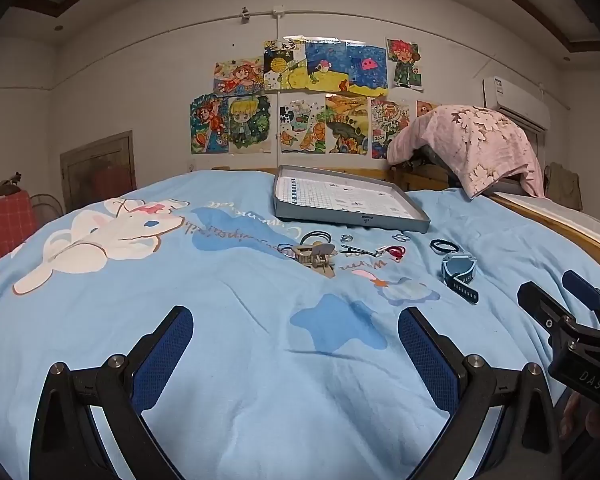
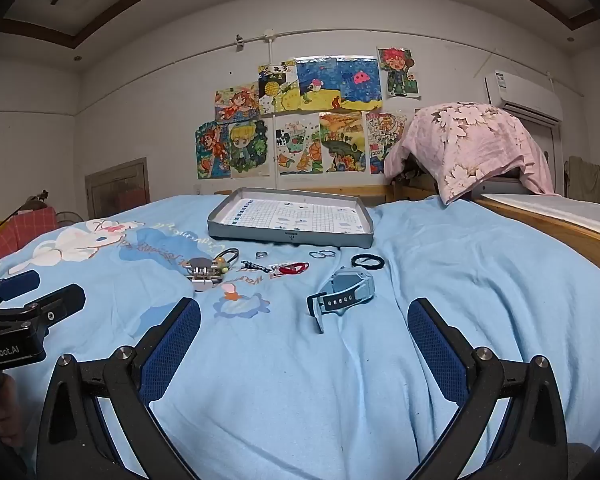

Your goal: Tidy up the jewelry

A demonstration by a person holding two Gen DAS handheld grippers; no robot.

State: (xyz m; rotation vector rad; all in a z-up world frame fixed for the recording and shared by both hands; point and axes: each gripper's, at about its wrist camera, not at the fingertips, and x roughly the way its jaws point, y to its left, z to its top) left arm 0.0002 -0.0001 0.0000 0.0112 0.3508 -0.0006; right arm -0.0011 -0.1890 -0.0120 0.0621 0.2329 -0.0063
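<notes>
Jewelry lies in a loose row on the light blue bedspread. From left there is a metal hair clip, dark hair ties, a silver ring, a black chain, a red piece, thin blue rings, a black band and a blue watch. Behind them sits a grey tray lined with printed paper. My left gripper and right gripper hover open and empty, short of the row.
A pink floral cloth drapes a bulky object at the back right, beside a wooden bed rail. Drawings hang on the far wall. A person's hand holds the left gripper's handle.
</notes>
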